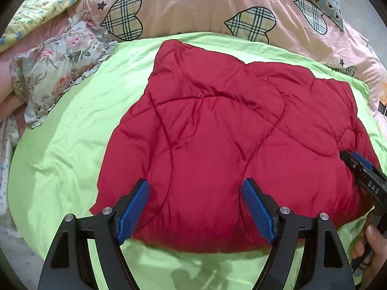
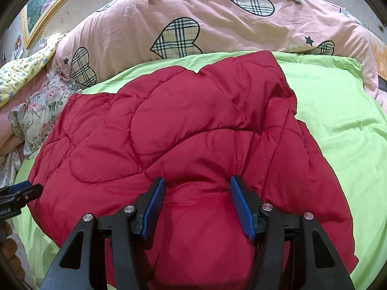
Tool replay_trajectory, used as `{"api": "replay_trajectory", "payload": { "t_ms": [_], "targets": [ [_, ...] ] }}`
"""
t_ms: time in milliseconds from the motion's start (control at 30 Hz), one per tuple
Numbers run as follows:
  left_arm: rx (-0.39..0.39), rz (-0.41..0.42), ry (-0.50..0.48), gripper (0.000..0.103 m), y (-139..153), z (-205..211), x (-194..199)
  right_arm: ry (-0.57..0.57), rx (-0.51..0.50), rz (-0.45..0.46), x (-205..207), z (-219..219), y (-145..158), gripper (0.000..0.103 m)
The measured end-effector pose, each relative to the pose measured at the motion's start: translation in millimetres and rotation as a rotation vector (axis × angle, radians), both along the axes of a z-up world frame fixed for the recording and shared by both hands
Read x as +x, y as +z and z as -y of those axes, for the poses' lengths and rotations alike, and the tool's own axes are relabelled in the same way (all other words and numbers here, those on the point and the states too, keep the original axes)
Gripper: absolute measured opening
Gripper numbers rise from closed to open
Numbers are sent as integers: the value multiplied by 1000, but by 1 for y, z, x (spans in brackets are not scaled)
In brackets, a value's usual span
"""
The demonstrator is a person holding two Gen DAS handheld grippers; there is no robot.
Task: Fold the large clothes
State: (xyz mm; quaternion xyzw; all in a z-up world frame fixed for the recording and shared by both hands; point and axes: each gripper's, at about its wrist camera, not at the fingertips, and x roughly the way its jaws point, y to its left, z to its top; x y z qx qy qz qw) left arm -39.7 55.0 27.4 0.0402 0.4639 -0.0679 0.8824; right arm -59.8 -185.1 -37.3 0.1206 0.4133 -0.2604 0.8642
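Observation:
A red quilted jacket (image 1: 217, 133) lies folded into a thick bundle on the lime-green sheet (image 1: 72, 145). My left gripper (image 1: 196, 186) hovers open over the jacket's near edge, with nothing pressed between its blue pads. It shows at the left edge of the right wrist view as the left gripper (image 2: 29, 189), just off the jacket's left side. My right gripper (image 2: 197, 181) is dug into the jacket (image 2: 169, 120) near its right edge, with a puffy ridge of fabric bunched between its pads. The right gripper (image 1: 350, 159) appears at the jacket's right side in the left wrist view.
A pink duvet with plaid hearts (image 1: 193, 7) is heaped along the far side of the bed. A floral garment (image 1: 55, 72) and a yellow flowered blanket (image 1: 36, 12) lie at the left. A framed picture (image 2: 41, 12) hangs on the wall. A hand (image 1: 372, 241) holds the right gripper.

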Motion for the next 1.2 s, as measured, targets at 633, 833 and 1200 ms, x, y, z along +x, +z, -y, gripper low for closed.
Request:
{"api": "replay_trajectory", "payload": {
  "t_ms": [633, 833, 1200],
  "targets": [
    [79, 18, -17, 85, -7, 8, -4, 70, -12, 13, -26, -43, 40, 74],
    [73, 21, -22, 86, -8, 5, -4, 76, 5, -3, -20, -47, 37, 74],
    [72, 24, -26, 90, -9, 5, -2, 88, 3, -40, -8, -55, 30, 75]
  ]
}}
